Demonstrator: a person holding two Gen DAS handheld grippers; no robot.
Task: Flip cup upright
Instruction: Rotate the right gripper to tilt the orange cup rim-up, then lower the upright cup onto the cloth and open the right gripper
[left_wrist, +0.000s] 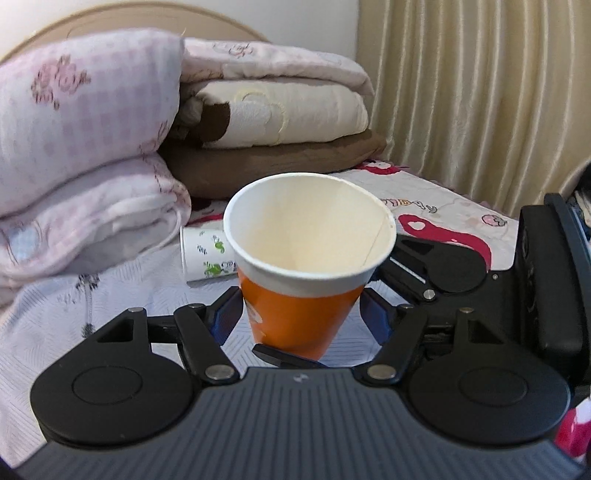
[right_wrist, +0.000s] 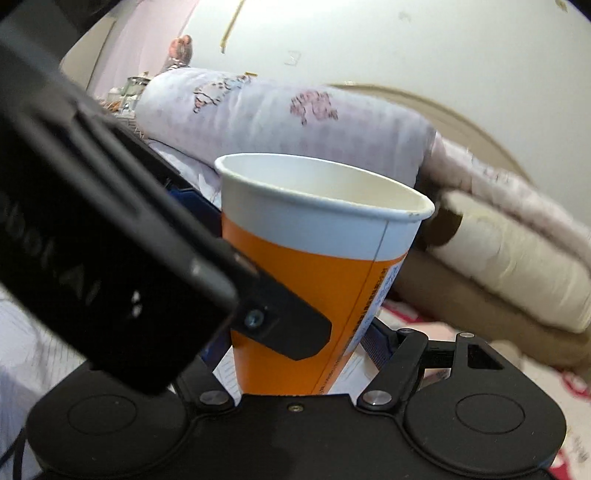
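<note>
An orange paper cup with a white rim (left_wrist: 303, 280) stands mouth up, tilted a little, between the blue pads of my left gripper (left_wrist: 301, 314); the pads touch both its sides. It also shows in the right wrist view (right_wrist: 314, 280), where my right gripper (right_wrist: 303, 343) closes around its lower part. The left gripper's black body (right_wrist: 92, 258) crosses that view and hides the right gripper's left finger. A second white cup with green print (left_wrist: 207, 258) lies on its side on the bed behind.
Folded pink quilts (left_wrist: 81, 147) are stacked at the left. Cream and brown blankets (left_wrist: 280, 125) lie behind the cups. A beige curtain (left_wrist: 480, 92) hangs at the right. The bed sheet (left_wrist: 74, 317) is soft and patterned.
</note>
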